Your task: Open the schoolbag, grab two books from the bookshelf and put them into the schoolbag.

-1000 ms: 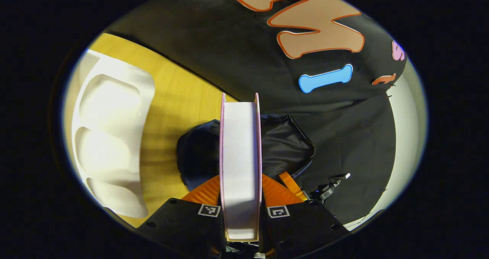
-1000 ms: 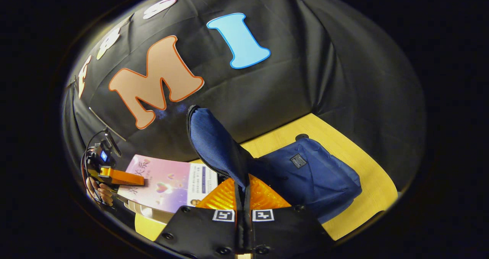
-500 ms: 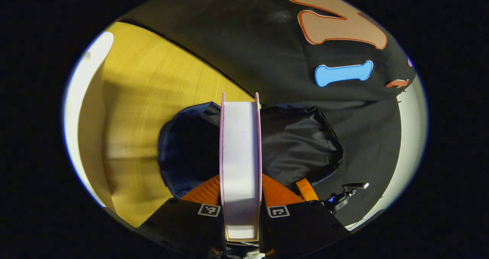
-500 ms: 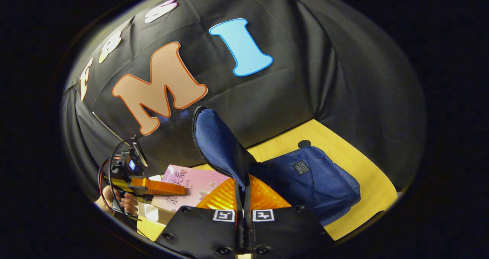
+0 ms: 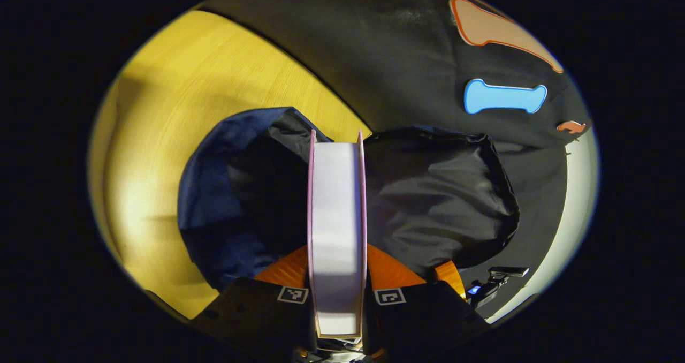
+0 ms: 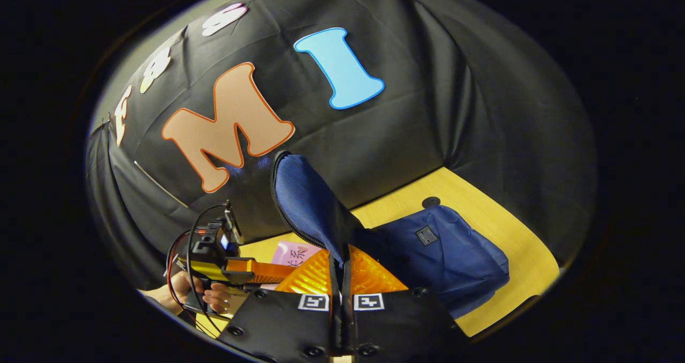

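In the left gripper view the left gripper (image 5: 337, 293) is clamped on a book (image 5: 336, 229), one finger against each cover. The page block faces the camera and the book runs out toward 12 o'clock, over the open mouth of the bag (image 5: 225, 202), whose dark lining (image 5: 433, 202) spreads to 3 o'clock. The bag lies on the yellow worktop (image 5: 176, 100).

The book looks thick and stiff, probably fairly heavy, with smooth covers that could slip. A grip across both covers near one end, as here, suits sliding it in edge first.

In the right gripper view the right gripper (image 6: 341, 277) is closed on the bag's flap (image 6: 307, 202), holding it up toward 12 o'clock. The cloth is soft and limp, so it folds wherever it is unsupported. At 9 o'clock a hand (image 6: 206, 296) brings the left gripper in. How deep the opening runs is hard to judge.
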Demonstrator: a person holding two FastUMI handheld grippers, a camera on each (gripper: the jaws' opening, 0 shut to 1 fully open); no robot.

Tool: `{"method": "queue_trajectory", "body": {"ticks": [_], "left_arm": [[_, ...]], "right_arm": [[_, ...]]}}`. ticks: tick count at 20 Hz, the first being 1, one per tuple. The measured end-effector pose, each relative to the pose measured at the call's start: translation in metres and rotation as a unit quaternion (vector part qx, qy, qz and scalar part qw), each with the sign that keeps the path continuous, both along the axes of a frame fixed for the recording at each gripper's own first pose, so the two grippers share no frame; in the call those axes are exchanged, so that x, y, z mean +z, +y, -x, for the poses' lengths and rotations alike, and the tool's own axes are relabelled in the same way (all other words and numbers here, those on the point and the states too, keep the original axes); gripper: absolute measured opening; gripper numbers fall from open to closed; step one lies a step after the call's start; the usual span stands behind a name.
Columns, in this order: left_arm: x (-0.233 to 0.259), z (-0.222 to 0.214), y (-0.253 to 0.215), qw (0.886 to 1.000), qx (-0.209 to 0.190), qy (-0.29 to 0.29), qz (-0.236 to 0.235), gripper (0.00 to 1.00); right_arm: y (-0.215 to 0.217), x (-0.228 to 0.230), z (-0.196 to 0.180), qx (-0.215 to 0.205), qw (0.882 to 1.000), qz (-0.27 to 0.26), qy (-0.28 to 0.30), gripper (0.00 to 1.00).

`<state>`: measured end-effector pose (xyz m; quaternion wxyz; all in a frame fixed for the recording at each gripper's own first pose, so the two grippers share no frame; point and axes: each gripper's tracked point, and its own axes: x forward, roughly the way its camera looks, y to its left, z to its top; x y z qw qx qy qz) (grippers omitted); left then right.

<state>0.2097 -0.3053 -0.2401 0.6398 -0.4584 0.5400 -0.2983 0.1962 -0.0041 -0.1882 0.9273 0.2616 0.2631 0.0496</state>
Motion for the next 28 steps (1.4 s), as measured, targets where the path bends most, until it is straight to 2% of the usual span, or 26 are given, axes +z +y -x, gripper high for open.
{"method": "queue_trajectory", "body": {"ticks": [6, 11, 16, 18, 19, 20, 21, 22, 23, 25, 26, 27, 28], "left_arm": [[-0.017, -0.005, -0.036, 0.999, 0.012, 0.022, 0.021, 0.3], [-0.035, 0.008, -0.066, 0.998, 0.01, 0.044, 0.043, 0.31], [-0.042, 0.016, -0.07, 0.999, 0.0, 0.048, 0.024, 0.36], [-0.053, 0.022, -0.064, 0.998, -0.011, 0.059, -0.011, 0.37], [-0.061, 0.024, -0.062, 0.997, -0.015, 0.061, -0.034, 0.46], [-0.069, 0.025, -0.058, 0.997, -0.015, 0.057, -0.055, 0.48], [-0.076, 0.024, -0.051, 0.995, -0.009, 0.054, -0.082, 0.61], [-0.083, 0.025, -0.048, 0.994, -0.006, 0.05, -0.102, 0.67], [-0.085, 0.025, -0.043, 0.993, -0.005, 0.043, -0.113, 0.78], [-0.084, 0.028, -0.036, 0.988, -0.034, 0.009, -0.151, 0.83], [-0.081, 0.03, -0.03, 0.983, -0.052, -0.014, -0.174, 0.8], [-0.085, 0.028, -0.025, 0.976, -0.062, -0.042, -0.204, 0.94], [-0.082, 0.026, -0.02, 0.971, -0.07, -0.068, -0.217, 0.95]], "right_arm": [[0.001, 0.003, 0.004, 0.015, 1.0, -0.002, -0.006, 0.02], [0.001, 0.003, 0.003, 0.02, 1.0, -0.001, -0.011, 0.03], [-0.001, 0.0, 0.004, 0.017, 1.0, -0.002, -0.007, 0.02], [-0.001, -0.001, 0.005, 0.014, 1.0, -0.005, -0.006, 0.03], [-0.002, -0.001, 0.006, 0.013, 1.0, -0.004, -0.006, 0.03], [-0.003, -0.002, 0.006, 0.013, 1.0, -0.004, -0.004, 0.03], [-0.002, -0.003, 0.006, 0.015, 1.0, -0.004, -0.002, 0.02], [-0.002, -0.004, 0.008, 0.016, 1.0, -0.001, -0.001, 0.03], [-0.001, -0.005, 0.008, 0.018, 1.0, 0.001, -0.001, 0.03], [0.0, -0.007, 0.009, 0.017, 1.0, -0.001, 0.001, 0.02], [0.0, -0.007, 0.01, 0.016, 1.0, -0.002, 0.001, 0.02], [0.001, -0.007, 0.01, 0.016, 1.0, -0.003, 0.001, 0.03], [0.001, -0.007, 0.01, 0.014, 1.0, -0.003, 0.0, 0.03]]}}
